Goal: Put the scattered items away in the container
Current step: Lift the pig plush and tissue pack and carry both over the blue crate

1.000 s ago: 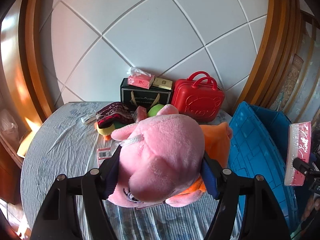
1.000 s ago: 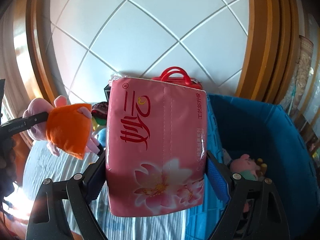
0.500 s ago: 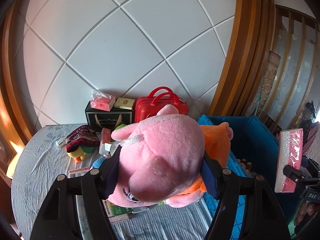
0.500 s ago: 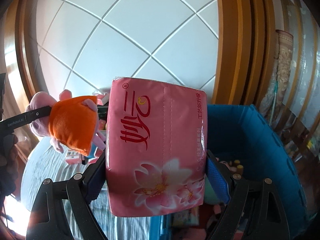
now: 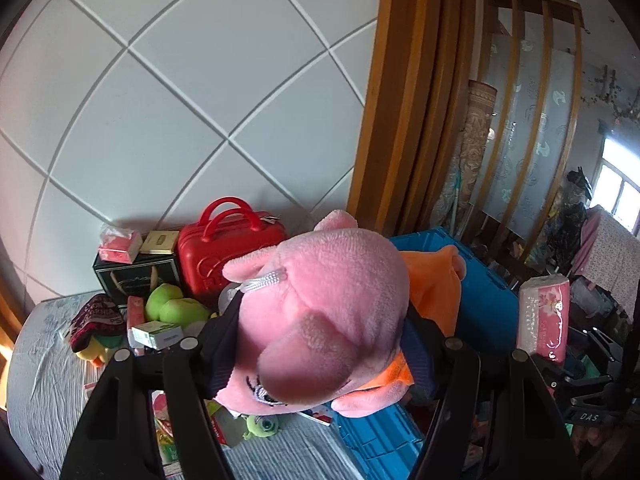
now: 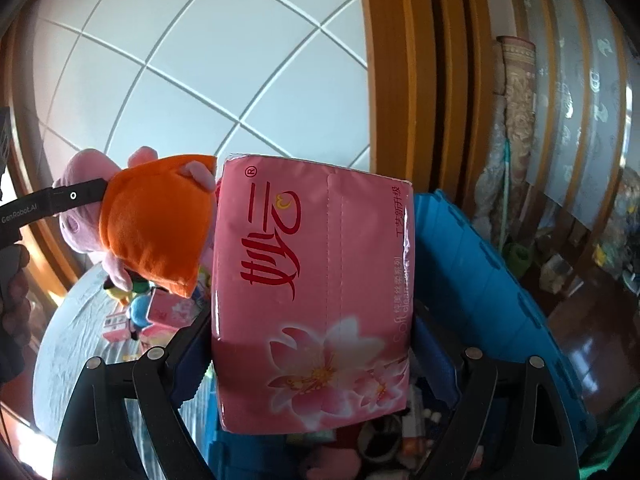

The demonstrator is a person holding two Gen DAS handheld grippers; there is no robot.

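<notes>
My left gripper [image 5: 320, 340] is shut on a pink pig plush in an orange dress [image 5: 320, 312] and holds it in the air at the left edge of the blue crate [image 5: 484, 296]. The plush also shows in the right wrist view [image 6: 152, 228]. My right gripper [image 6: 312, 356] is shut on a pink tissue pack with red script and flowers [image 6: 312, 300], held above the crate [image 6: 480, 280]. The pack shows in the left wrist view [image 5: 544, 320]. Toys lie in the crate's bottom.
A round table with a grey cloth [image 5: 36, 380] carries a red mini suitcase [image 5: 228, 248], a black box [image 5: 132, 276], green plush [image 5: 172, 308], a knit hat [image 5: 96, 316], small boxes and packets. White panelled wall behind; wooden frame at right.
Both grippers have swung to the right with their loads, from over the table toward and over the blue crate. Both stay shut.
</notes>
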